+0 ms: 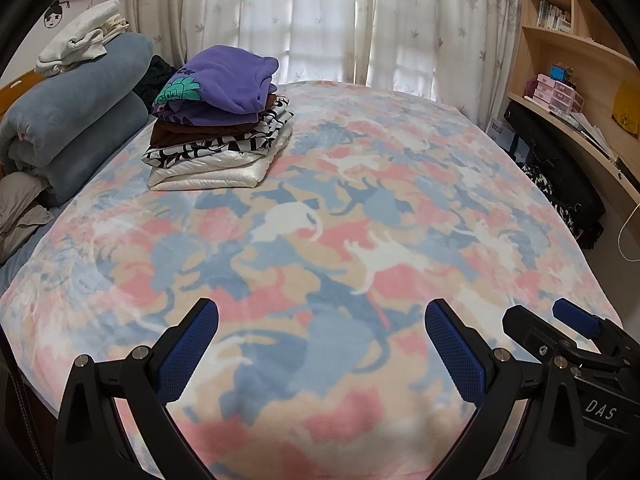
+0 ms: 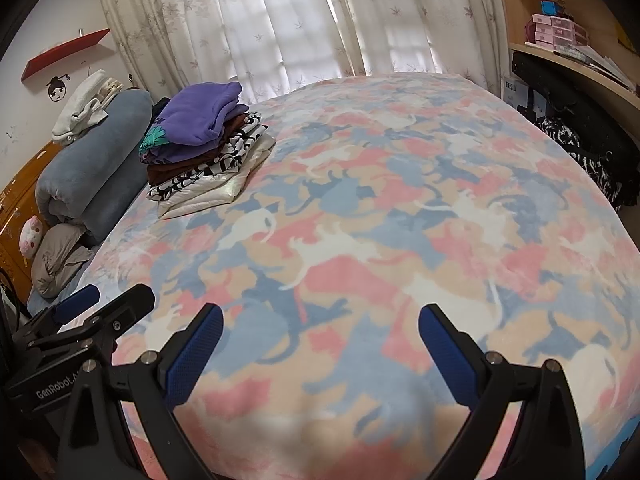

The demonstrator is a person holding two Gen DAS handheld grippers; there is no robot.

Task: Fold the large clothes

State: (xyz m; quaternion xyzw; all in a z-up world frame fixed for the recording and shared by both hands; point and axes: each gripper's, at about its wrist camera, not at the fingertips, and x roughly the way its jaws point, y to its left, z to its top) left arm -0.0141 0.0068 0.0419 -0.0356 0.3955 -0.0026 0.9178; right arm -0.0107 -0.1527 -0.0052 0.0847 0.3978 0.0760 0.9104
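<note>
Both grippers, left [image 1: 322, 320] and right [image 2: 320, 320], are held apart and empty above the bed [image 1: 400, 208]. Beside the folded stack [image 1: 220, 128], another garment must be fetched.

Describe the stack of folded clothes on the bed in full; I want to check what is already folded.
The stack of folded clothes sits on the cat-print blanket, toward its far left part, near the rolled grey-blue bedding. From top down: a purple fleece-looking top with a teal print at its left edge, a dark brown garment, a black-and-white patterned piece, and a shiny cream padded item at the base. The layers lie flat, slightly offset. Neither hand-held gripper touches it.
</note>
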